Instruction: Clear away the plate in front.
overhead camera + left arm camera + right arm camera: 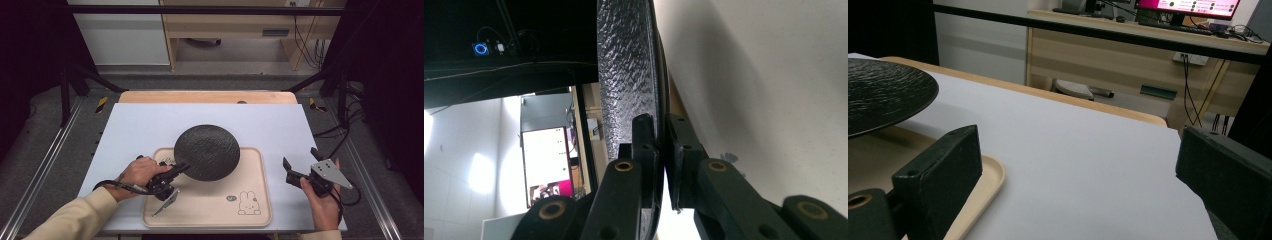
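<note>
A round black textured plate (207,151) hangs above the beige tray (250,200), over the tray's back edge. My left gripper (181,168) is shut on the plate's near-left rim. In the left gripper view the two jaws pinch the plate (624,75) edge-on, my left gripper (661,150) closed tight on the rim. My right gripper (301,163) stands open to the right of the tray, above the white mat, nothing between its fingers. In the right gripper view the plate (878,95) floats at the left above the tray (983,185).
The tray carries a printed rabbit (248,203) at its front right corner. A white mat (150,125) covers the wooden table (207,96). Black frame rails (45,160) run along both sides. Desks and a monitor (1188,6) stand beyond the table.
</note>
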The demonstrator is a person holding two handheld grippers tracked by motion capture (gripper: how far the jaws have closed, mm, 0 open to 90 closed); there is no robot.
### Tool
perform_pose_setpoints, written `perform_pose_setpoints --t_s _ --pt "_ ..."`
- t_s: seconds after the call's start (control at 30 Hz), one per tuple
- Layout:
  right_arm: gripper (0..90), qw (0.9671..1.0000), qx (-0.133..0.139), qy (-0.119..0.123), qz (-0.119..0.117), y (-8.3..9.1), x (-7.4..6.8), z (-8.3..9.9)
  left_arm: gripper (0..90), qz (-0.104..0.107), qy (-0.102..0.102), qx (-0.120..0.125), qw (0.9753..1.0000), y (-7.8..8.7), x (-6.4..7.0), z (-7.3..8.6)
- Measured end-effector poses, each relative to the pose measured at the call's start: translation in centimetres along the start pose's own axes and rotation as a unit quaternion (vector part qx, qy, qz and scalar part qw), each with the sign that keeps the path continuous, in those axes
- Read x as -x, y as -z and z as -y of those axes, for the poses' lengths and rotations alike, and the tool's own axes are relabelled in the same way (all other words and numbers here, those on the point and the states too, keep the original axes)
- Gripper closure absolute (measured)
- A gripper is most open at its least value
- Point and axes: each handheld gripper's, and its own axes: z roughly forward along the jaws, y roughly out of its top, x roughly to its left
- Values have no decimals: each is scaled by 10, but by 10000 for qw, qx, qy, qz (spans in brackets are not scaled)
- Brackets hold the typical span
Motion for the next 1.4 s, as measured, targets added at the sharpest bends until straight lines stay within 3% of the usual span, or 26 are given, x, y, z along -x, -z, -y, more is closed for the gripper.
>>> perform_pose_setpoints --t_s 0.23,0.3,0.33,0.8,1.4 --pt "49 10000 -2 12 -3 -1 -2 1 831 15 -2 71 10000 7 6 -3" --pt "49 10000 -22 14 -2 -1 -2 1 831 19 -45 61 10000 9 9 -4" --pt "50 10000 -63 8 0 -1 -3 1 830 40 -169 152 9997 8 9 -6" --pt "51 10000 -62 26 55 0 -2 2 827 181 -302 339 9988 11 20 -15" --pt "52 9999 -76 35 93 0 -1 2 828 299 -286 386 9984 13 26 -19"
